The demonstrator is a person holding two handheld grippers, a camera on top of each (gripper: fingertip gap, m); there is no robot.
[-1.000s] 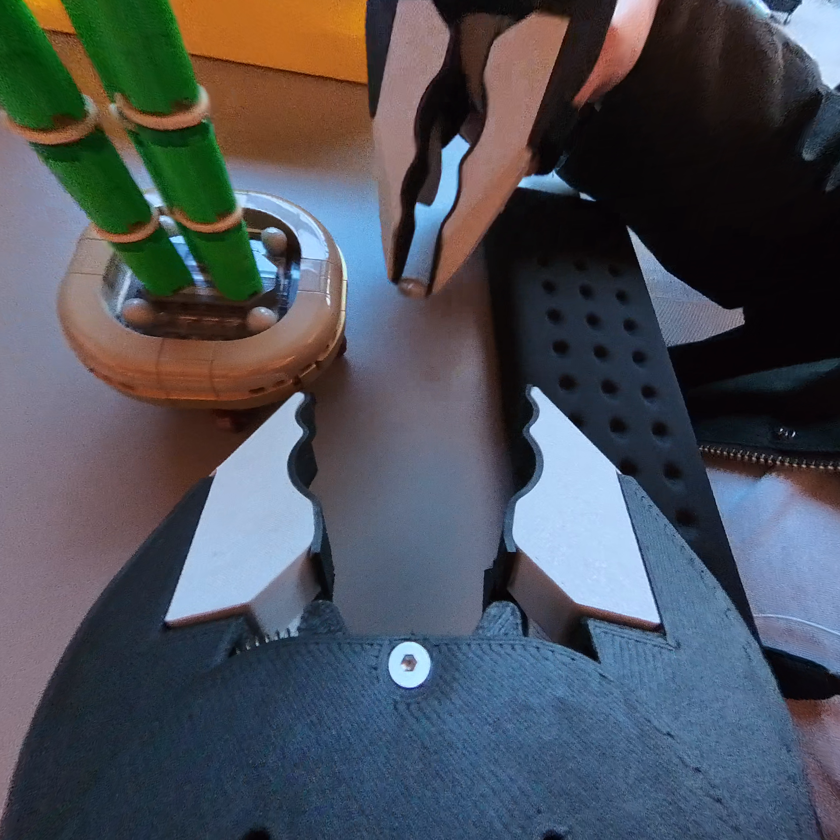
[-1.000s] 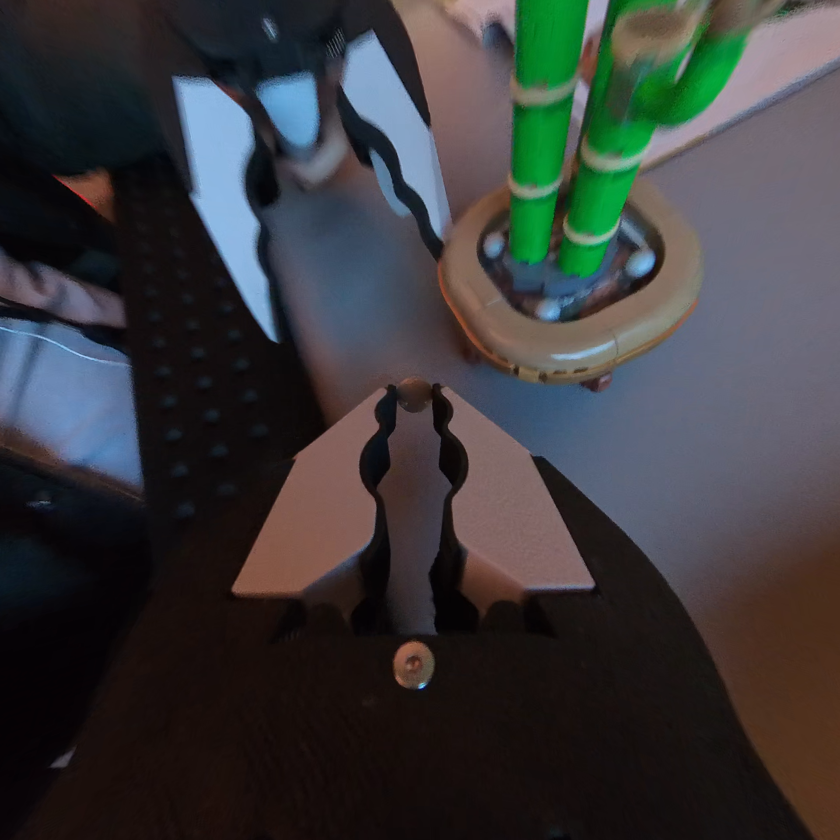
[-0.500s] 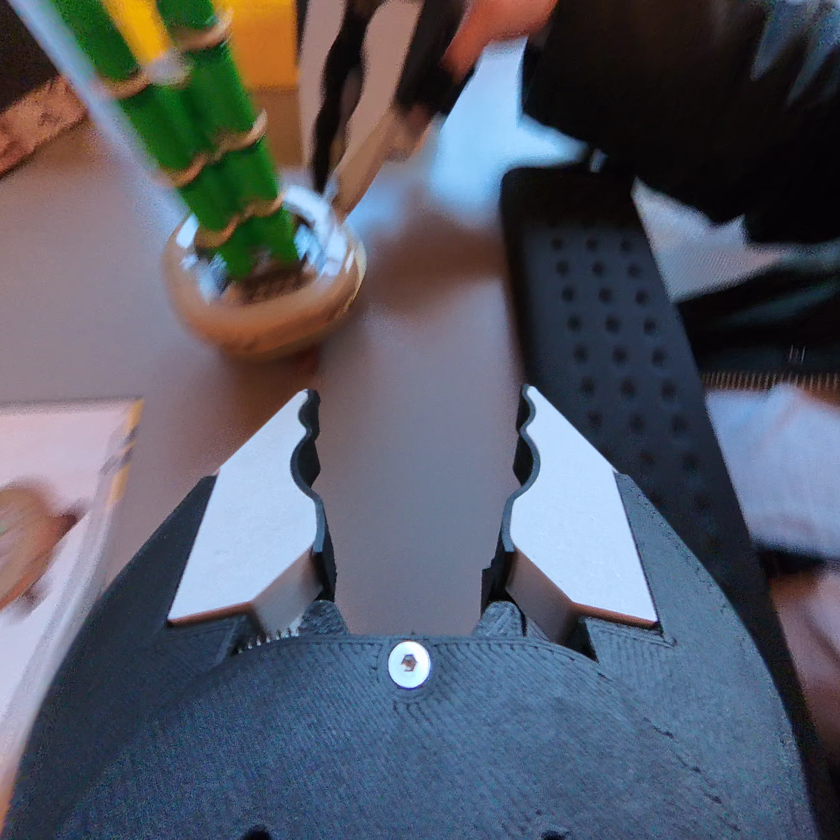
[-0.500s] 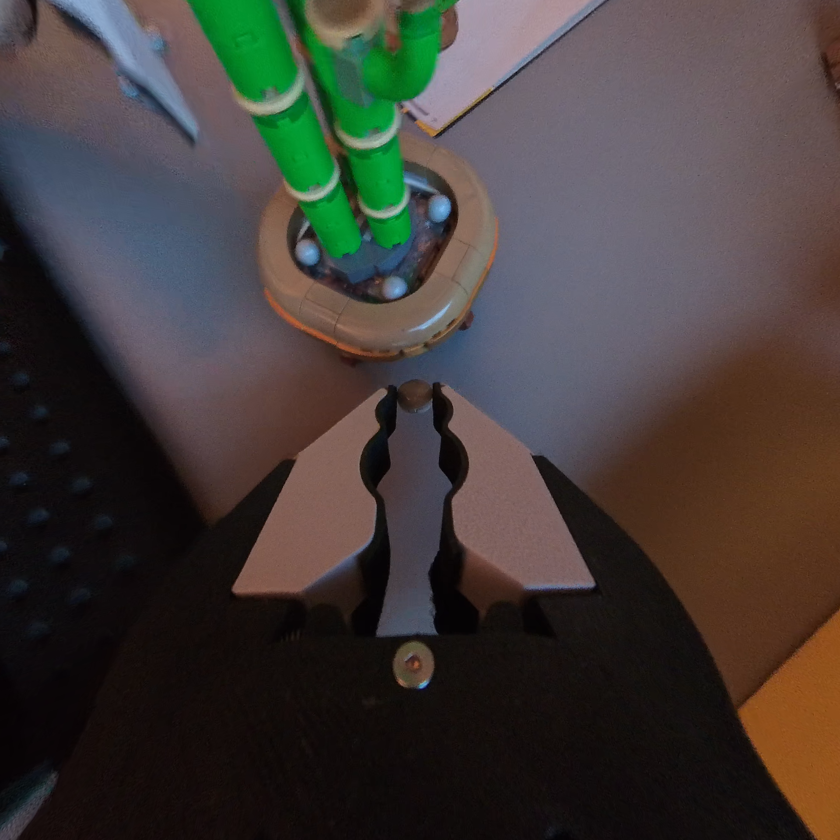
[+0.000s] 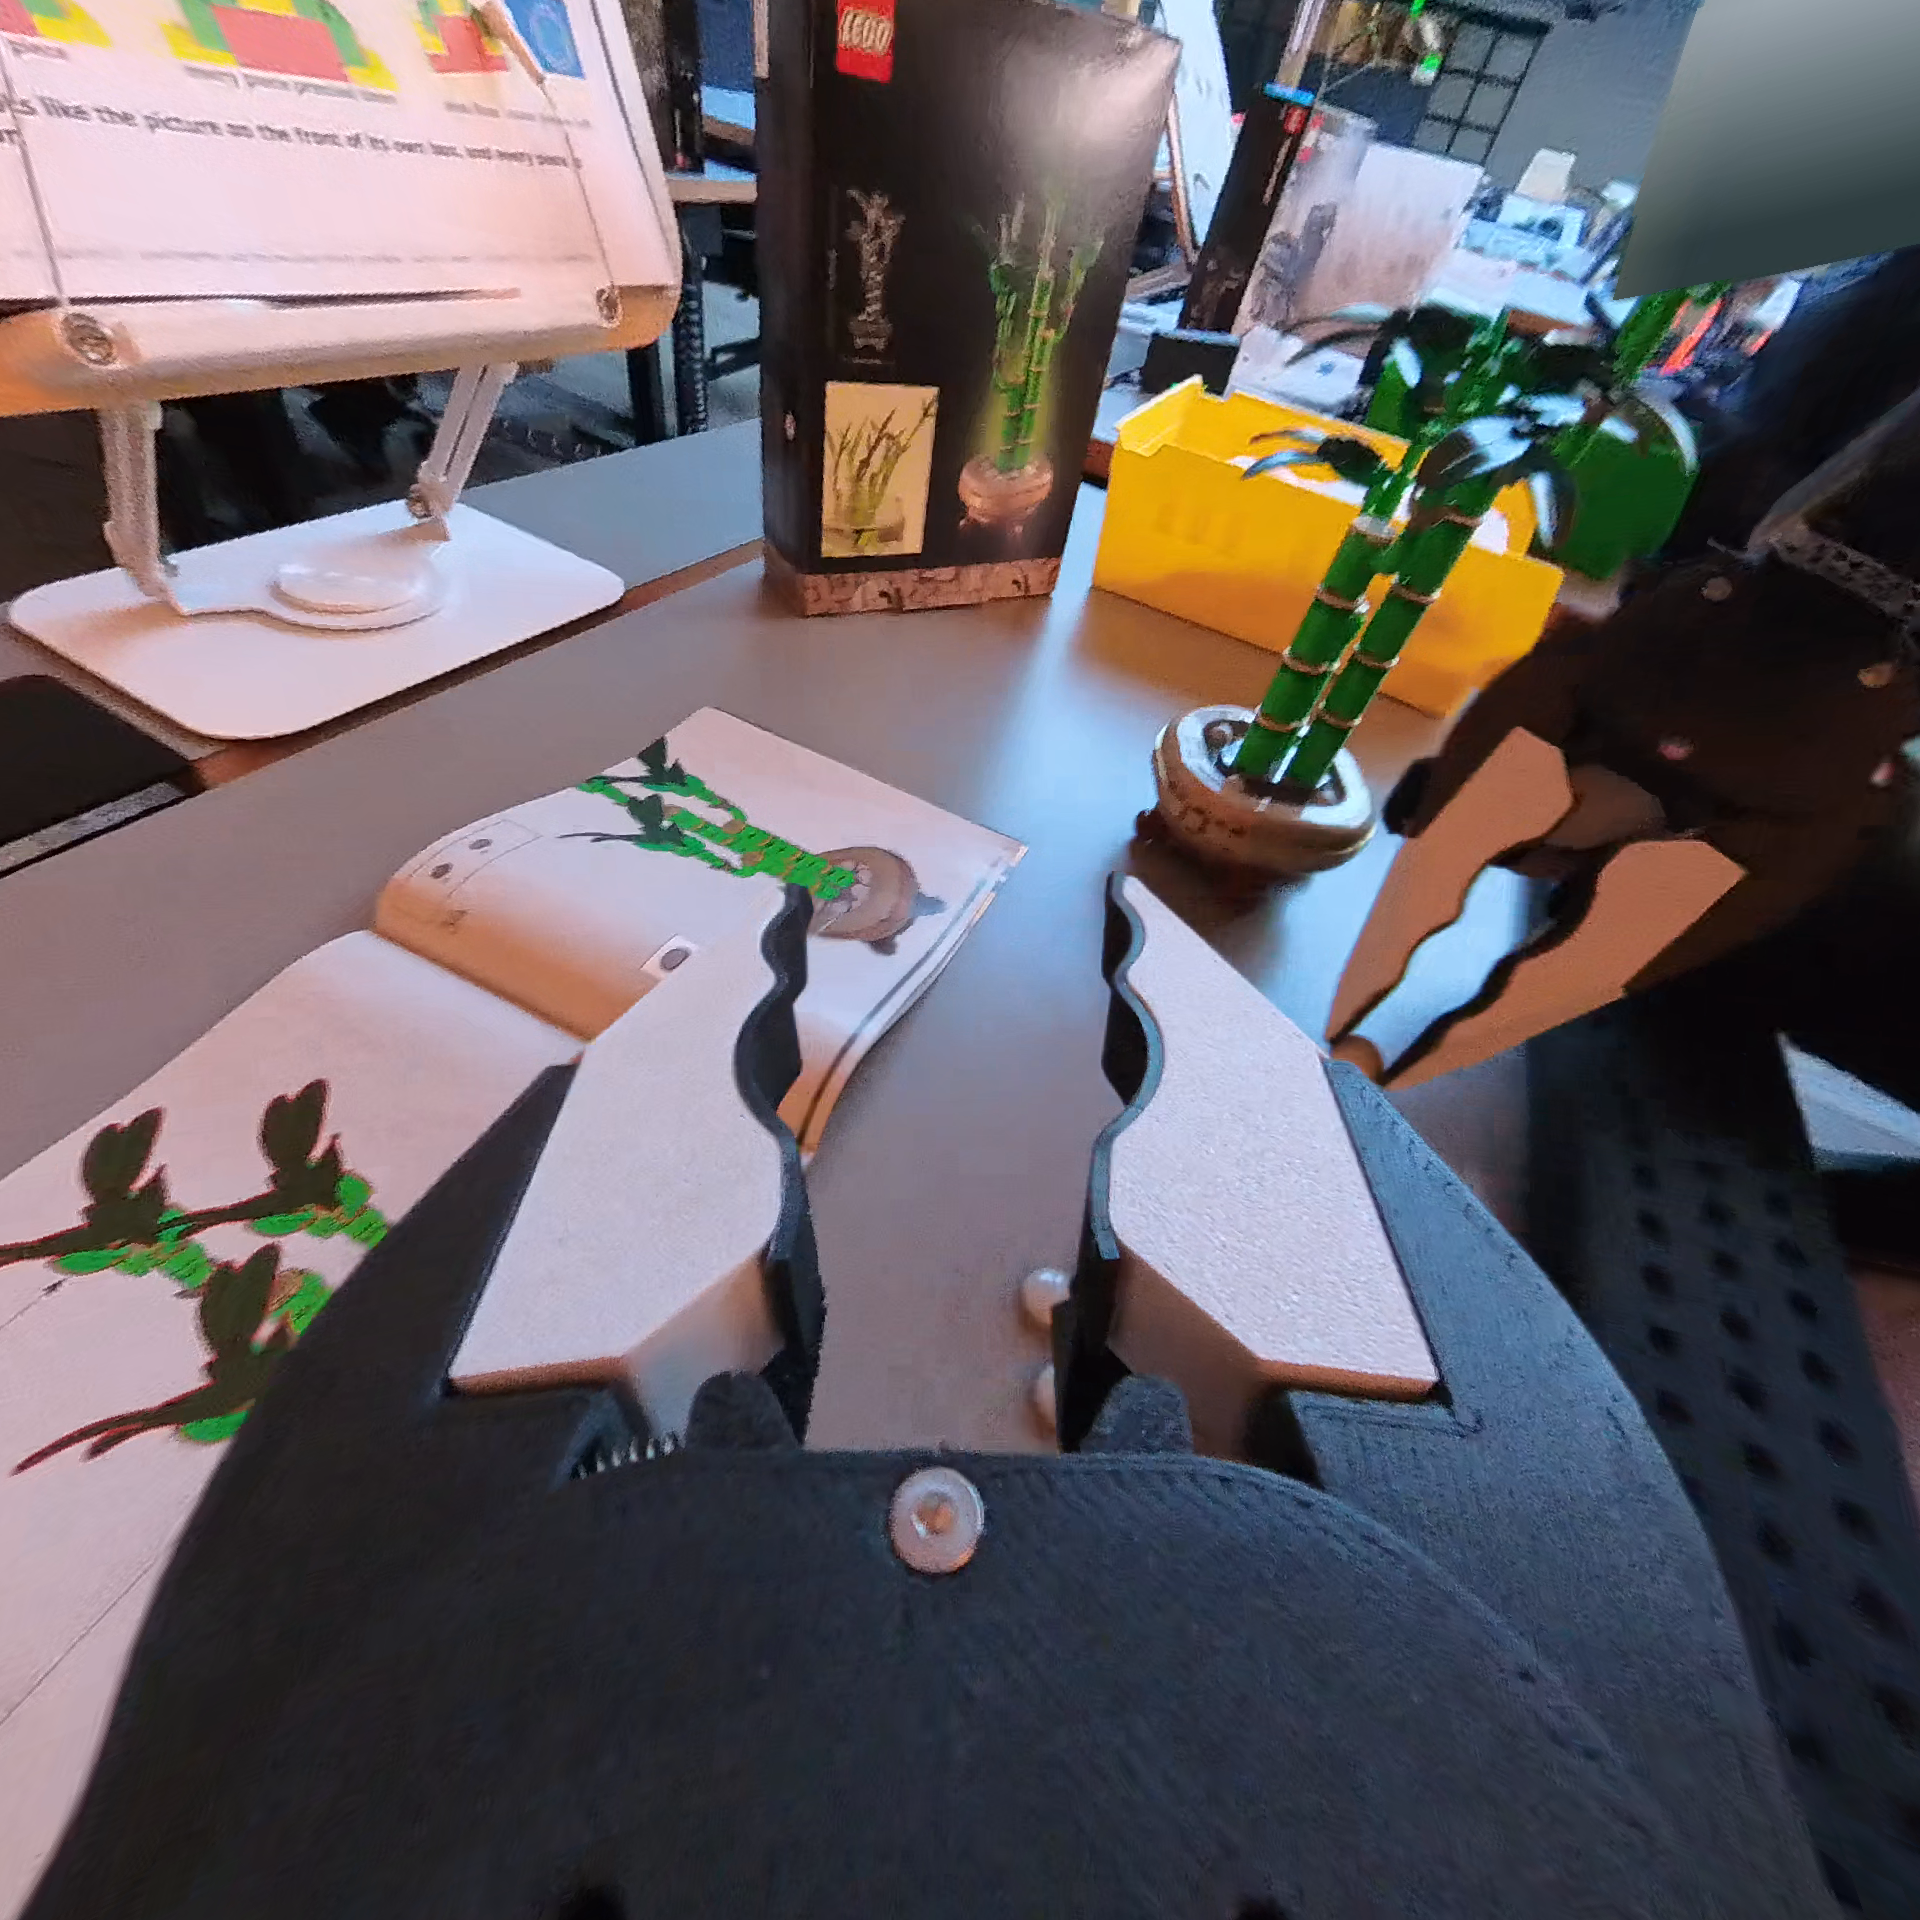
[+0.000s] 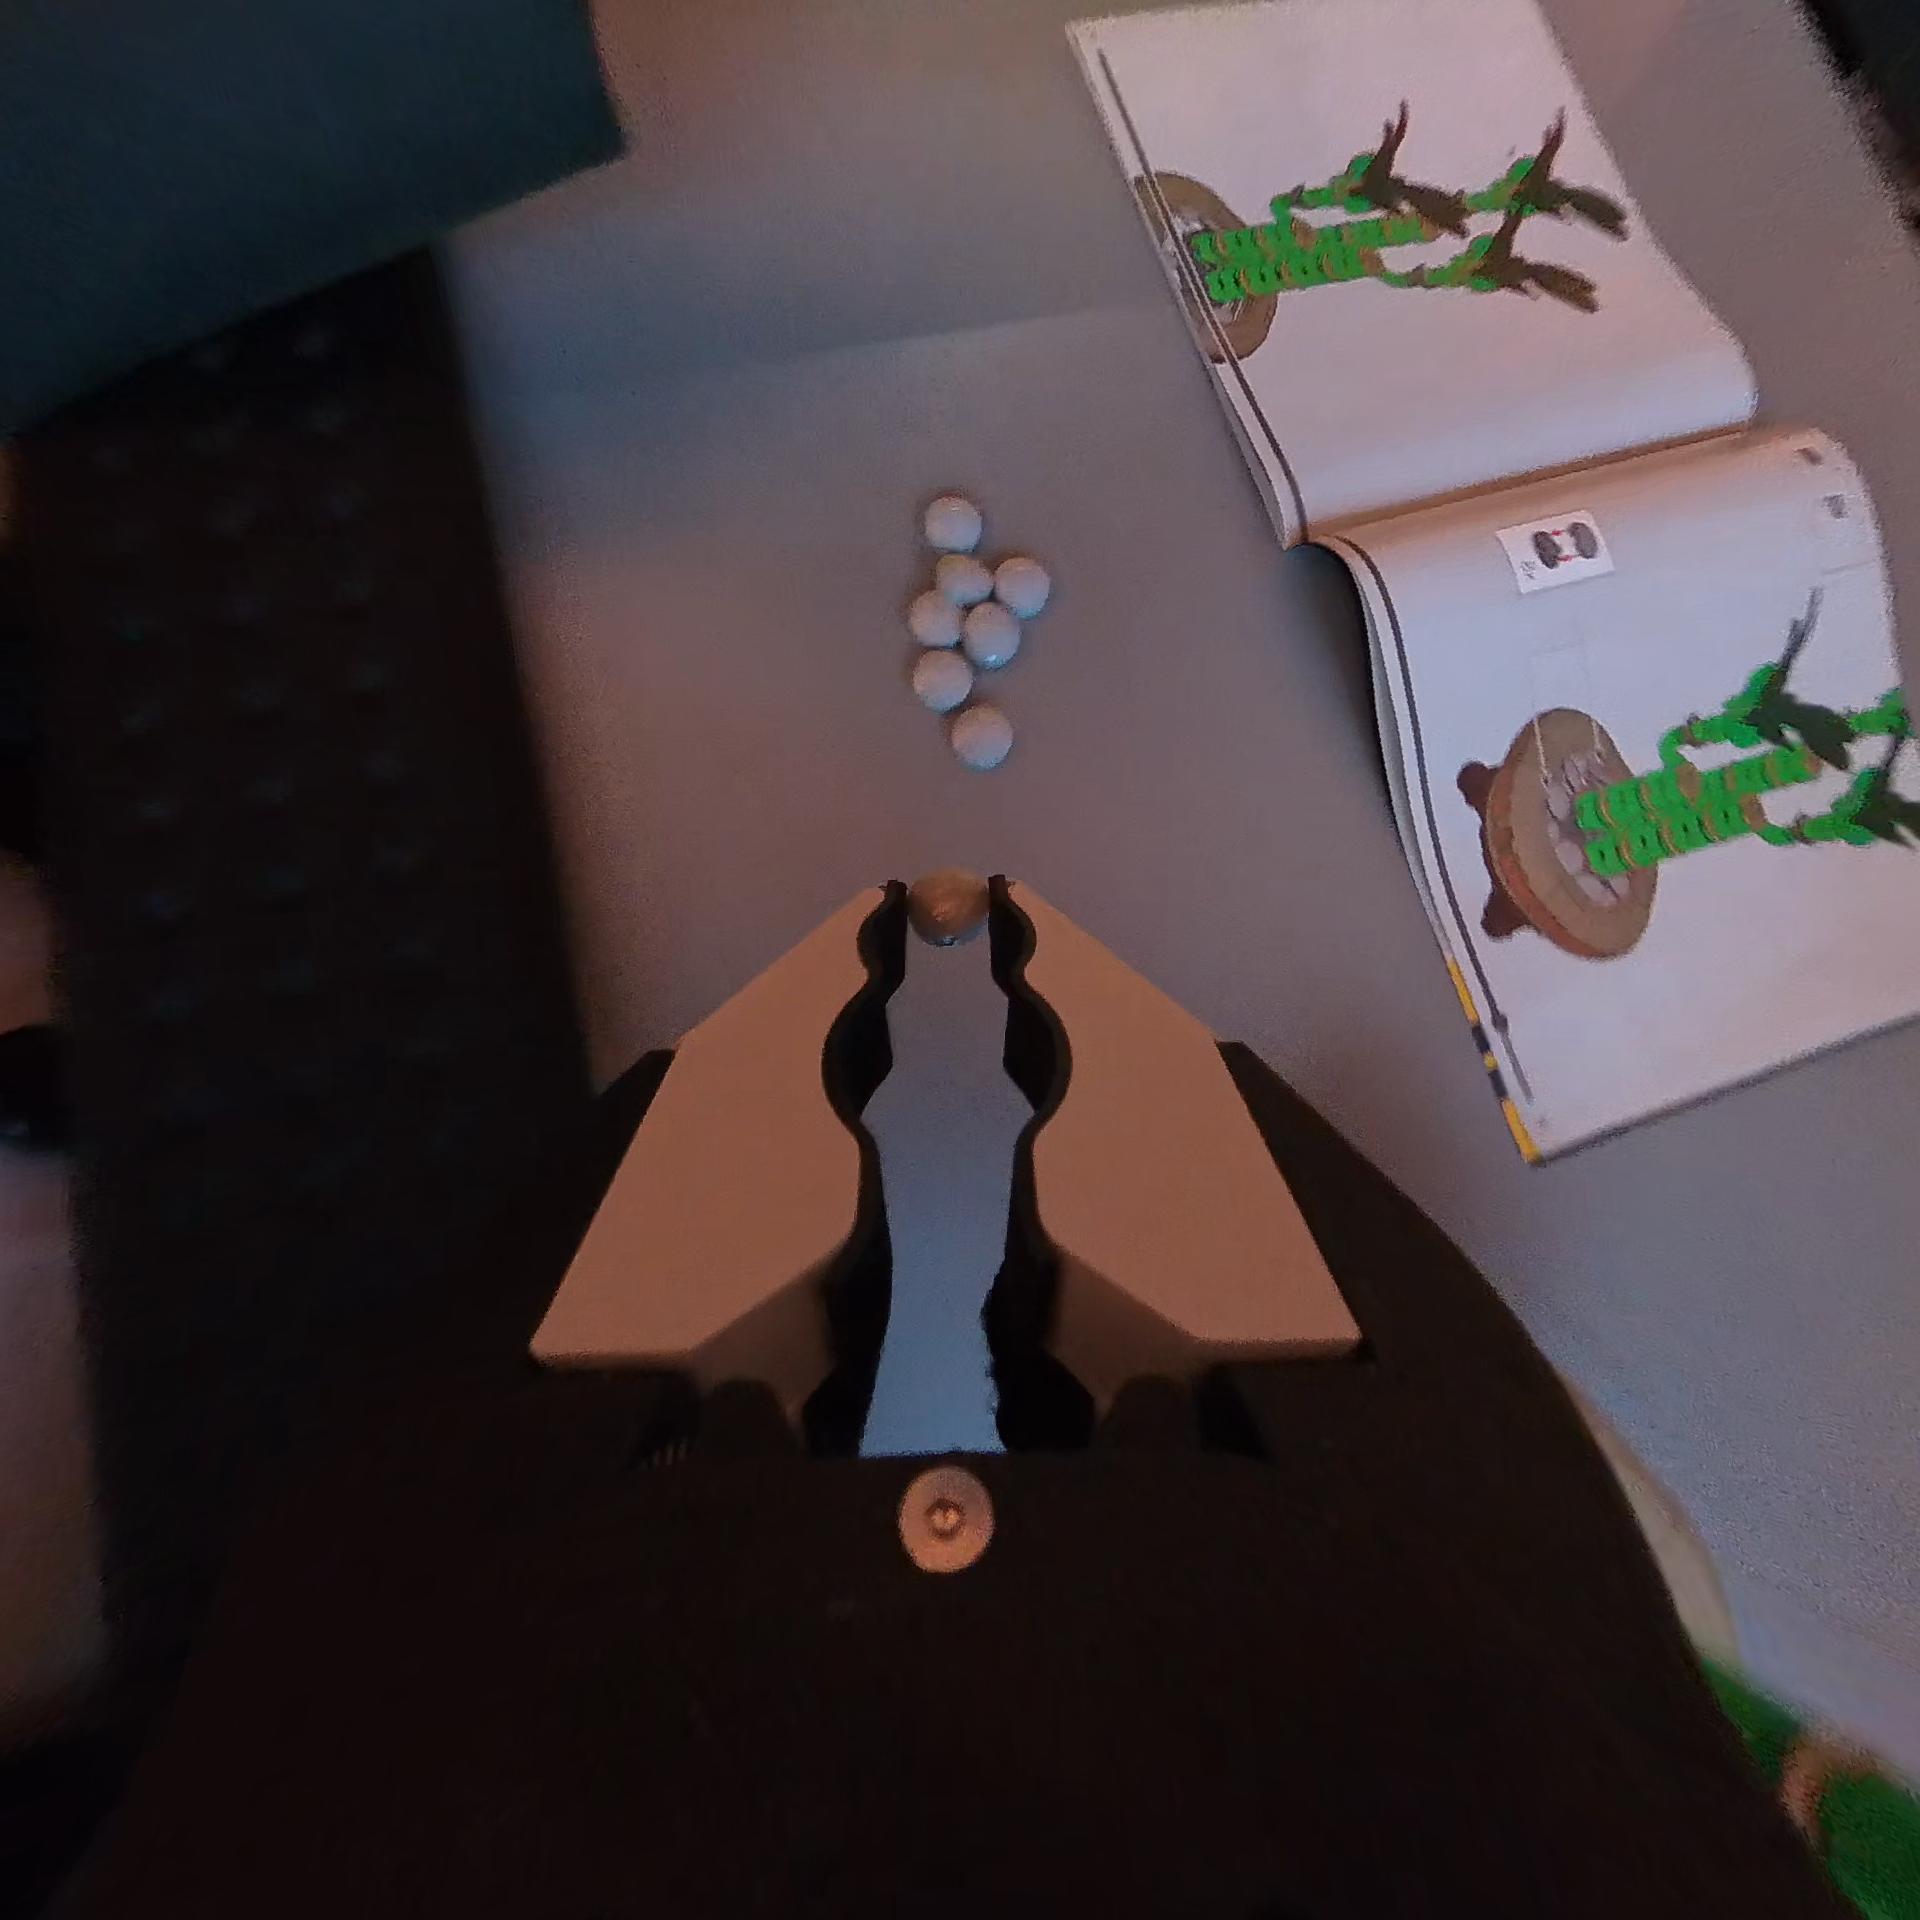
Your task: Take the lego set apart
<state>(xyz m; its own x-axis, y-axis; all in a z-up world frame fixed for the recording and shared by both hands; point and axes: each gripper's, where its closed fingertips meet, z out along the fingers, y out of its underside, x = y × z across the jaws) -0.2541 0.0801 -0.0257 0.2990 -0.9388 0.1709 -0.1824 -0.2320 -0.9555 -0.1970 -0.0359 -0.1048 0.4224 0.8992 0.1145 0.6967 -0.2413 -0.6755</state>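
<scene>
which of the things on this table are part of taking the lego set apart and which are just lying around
Part of the job:
- bamboo model in its pot
- round piece pinched in the right gripper
- pile of round pieces on the table
- left gripper, open

Lying about:
- open booklet
- box
- yellow bin
- white stand
- black mat

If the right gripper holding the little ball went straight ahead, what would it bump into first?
Probably the pile of small grey balls on the table. The right gripper, shut on a small round piece, points right at them. Depth is hard to judge, so it might pass above.
</scene>
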